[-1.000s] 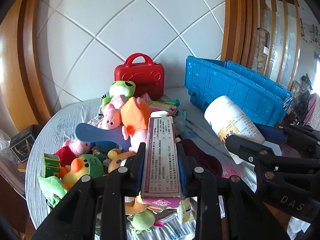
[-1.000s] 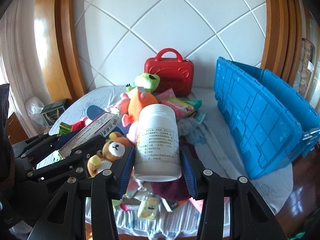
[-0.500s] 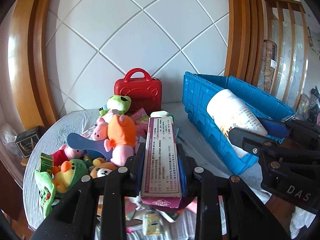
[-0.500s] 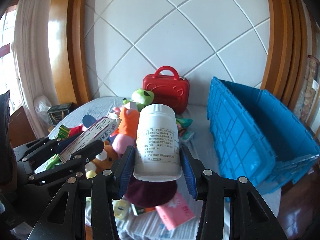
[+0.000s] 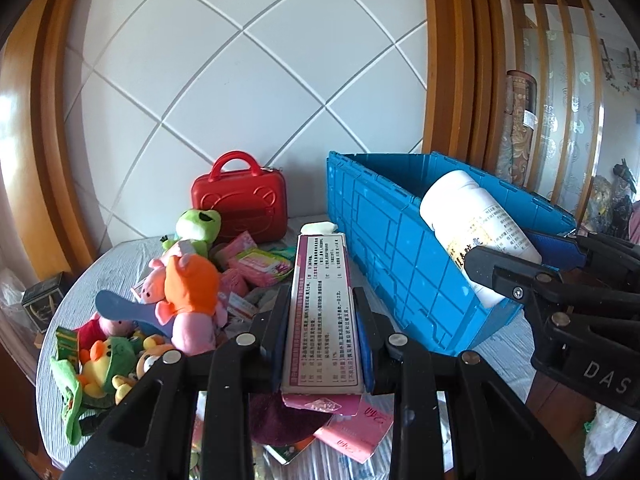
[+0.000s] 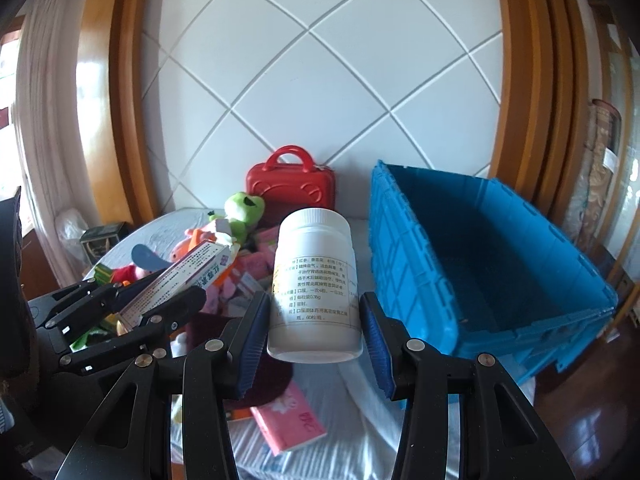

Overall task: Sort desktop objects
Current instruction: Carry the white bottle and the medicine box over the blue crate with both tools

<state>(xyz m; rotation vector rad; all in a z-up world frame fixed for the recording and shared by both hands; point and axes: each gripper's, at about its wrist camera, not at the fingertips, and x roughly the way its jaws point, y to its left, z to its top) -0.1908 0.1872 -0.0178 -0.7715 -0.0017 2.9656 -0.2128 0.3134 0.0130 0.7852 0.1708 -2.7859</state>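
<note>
Over the table (image 5: 100,264), both tongs are loaded & raised, w/ the blue crate (image 6: 492,264) just to the right. Progress, as far as visible: early. Crate interior looks bare in the right wrist view, nothing sorted into it yet, though its near corner is hidden. Left to do: most of the pile, i.e. plush toys (image 5: 188,292), frog plush (image 5: 198,226), pink packets (image 5: 260,264), pink booklet (image 6: 294,420), dark red cloth under the tongs, plus a red case (image 5: 240,200) at the back by the wall.

Left tongs (image 5: 322,332): narrow gap, clamped on a long medicine box (image 5: 322,312), box held lengthwise pointing fwd, pads pressed to both long sides. Box is off the table, above the clutter.

Right tongs (image 6: 316,320): wider gap, gripping a white pill bottle (image 6: 314,284) upright around its lower half, cap up. Bottle hangs beside the crate's near wall, not yet over the opening. My guess: both items go in the crate next.
</note>
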